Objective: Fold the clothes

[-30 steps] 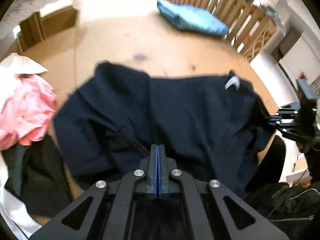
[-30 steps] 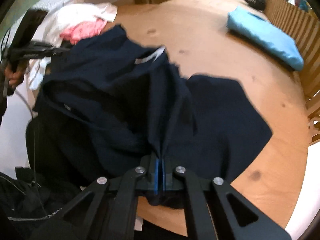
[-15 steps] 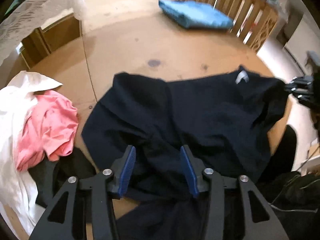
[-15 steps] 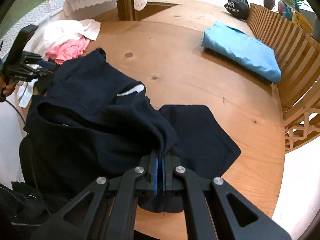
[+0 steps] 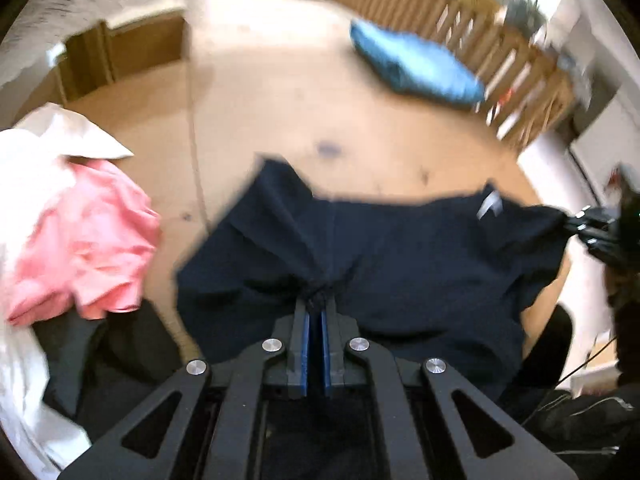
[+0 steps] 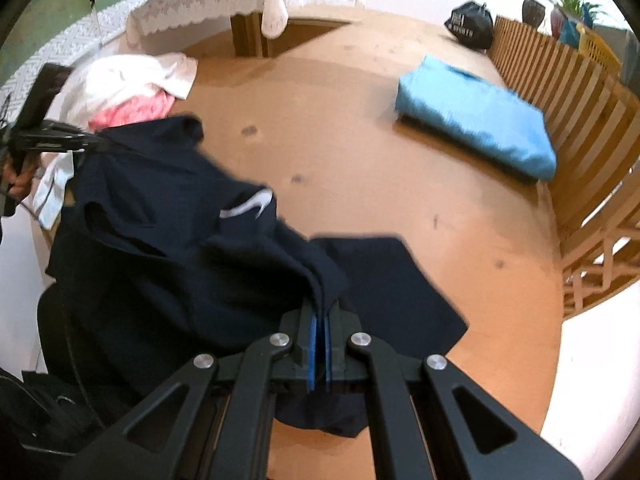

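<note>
Both grippers — left gripper [image 5: 316,312], right gripper [image 6: 320,316] — are pinching the navy shirt [image 5: 400,256] tight; tension should be staying even while spreading it on the table [image 6: 360,160].

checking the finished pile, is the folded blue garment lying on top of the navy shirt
No, the folded blue garment lies apart on the table, far from the navy shirt.

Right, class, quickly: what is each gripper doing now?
Left gripper: closed on the navy shirt.
Right gripper: closed on the same navy shirt.
</note>
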`<action>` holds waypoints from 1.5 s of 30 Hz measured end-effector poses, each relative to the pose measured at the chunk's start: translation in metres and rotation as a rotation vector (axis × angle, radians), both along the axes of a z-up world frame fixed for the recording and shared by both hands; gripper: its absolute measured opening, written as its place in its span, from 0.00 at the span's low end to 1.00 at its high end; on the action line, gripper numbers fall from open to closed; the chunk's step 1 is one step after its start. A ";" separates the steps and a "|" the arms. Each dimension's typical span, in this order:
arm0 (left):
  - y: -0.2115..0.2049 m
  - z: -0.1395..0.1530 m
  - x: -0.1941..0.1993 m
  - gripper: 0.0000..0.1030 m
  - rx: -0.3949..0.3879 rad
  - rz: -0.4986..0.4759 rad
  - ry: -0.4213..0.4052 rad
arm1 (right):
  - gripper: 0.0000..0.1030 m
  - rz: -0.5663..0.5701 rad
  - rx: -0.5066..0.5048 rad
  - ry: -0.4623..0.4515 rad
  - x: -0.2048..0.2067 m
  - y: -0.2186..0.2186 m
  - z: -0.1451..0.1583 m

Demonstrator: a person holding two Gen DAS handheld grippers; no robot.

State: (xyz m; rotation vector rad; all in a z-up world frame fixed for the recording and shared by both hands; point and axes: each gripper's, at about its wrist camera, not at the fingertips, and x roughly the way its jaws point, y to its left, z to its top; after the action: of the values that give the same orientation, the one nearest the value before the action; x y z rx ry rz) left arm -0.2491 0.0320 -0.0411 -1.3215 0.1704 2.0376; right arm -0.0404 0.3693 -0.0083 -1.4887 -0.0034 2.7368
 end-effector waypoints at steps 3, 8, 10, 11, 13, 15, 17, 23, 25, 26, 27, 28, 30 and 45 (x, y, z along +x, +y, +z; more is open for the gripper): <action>-0.026 0.024 0.004 0.04 0.050 0.052 0.041 | 0.02 0.006 -0.017 0.025 -0.025 0.008 0.011; -0.045 -0.012 -0.036 0.32 -0.073 0.186 -0.017 | 0.17 -0.057 -0.026 -0.059 -0.098 0.036 -0.023; -0.050 -0.029 -0.038 0.30 -0.127 0.200 -0.039 | 0.17 -0.094 -0.099 -0.082 -0.105 0.048 -0.032; -0.052 -0.034 -0.035 0.29 -0.150 0.199 -0.035 | 0.18 -0.086 -0.106 -0.056 -0.098 0.049 -0.028; -0.052 -0.032 -0.029 0.30 -0.180 0.169 0.001 | 0.24 -0.050 -0.097 -0.018 -0.082 0.046 -0.021; -0.048 -0.024 -0.025 0.31 -0.187 0.130 0.042 | 0.35 0.032 -0.090 -0.016 -0.065 0.037 -0.016; -0.040 -0.016 -0.023 0.31 -0.181 0.085 0.067 | 0.42 0.102 -0.063 -0.026 -0.054 0.024 -0.017; 0.003 -0.012 -0.023 0.41 -0.179 -0.029 0.096 | 0.42 0.228 0.091 -0.086 -0.047 -0.007 -0.049; 0.013 -0.014 -0.018 0.41 -0.194 -0.055 0.095 | 0.42 0.258 0.127 -0.108 -0.052 -0.012 -0.061; 0.018 -0.016 -0.016 0.41 -0.206 -0.068 0.101 | 0.42 0.274 0.145 -0.119 -0.055 -0.015 -0.066; 0.020 -0.017 -0.014 0.41 -0.210 -0.075 0.100 | 0.42 0.277 0.154 -0.137 -0.058 -0.015 -0.073; 0.021 -0.018 -0.013 0.41 -0.211 -0.081 0.096 | 0.42 0.279 0.162 -0.156 -0.062 -0.016 -0.080; 0.022 -0.021 -0.013 0.41 -0.218 -0.086 0.092 | 0.42 0.274 0.175 -0.205 -0.068 -0.015 -0.094; 0.056 -0.022 0.001 0.50 -0.367 -0.355 0.246 | 0.05 0.093 0.049 0.004 0.005 0.017 -0.004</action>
State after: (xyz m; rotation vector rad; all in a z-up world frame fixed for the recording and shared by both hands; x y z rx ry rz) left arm -0.2476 0.0876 -0.0632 -1.1418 0.8633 1.9070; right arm -0.0358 0.3858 -0.0122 -1.5070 -0.1424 2.7893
